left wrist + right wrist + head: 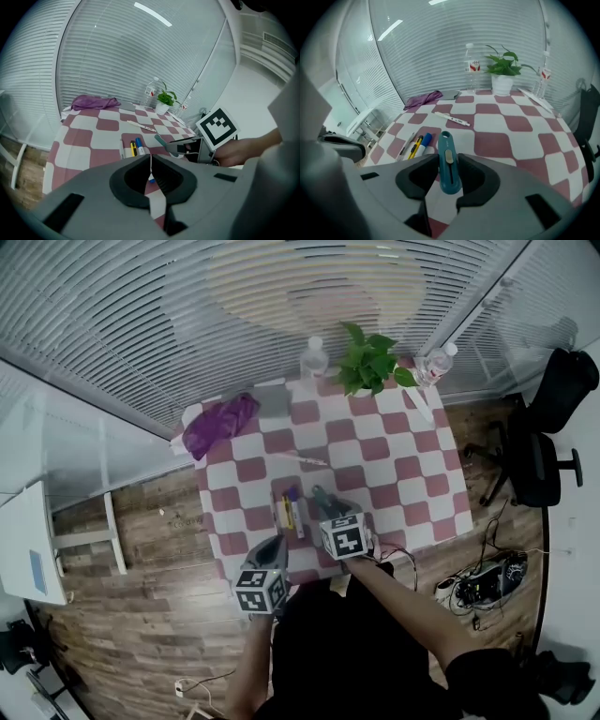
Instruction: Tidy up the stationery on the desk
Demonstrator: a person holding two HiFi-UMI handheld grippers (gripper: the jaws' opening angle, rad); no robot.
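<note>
A teal utility knife sits between the jaws of my right gripper, which is shut on its handle; the blade end points out over the checkered table. In the head view this gripper hovers just right of a small row of pens: a grey pen, a yellow one and a blue marker. A white pen lies alone farther back. My left gripper is shut with nothing in it, near the table's front edge.
A purple cloth lies at the back left corner. A potted plant and two water bottles stand along the far edge. A black office chair is to the right, with cables on the wooden floor.
</note>
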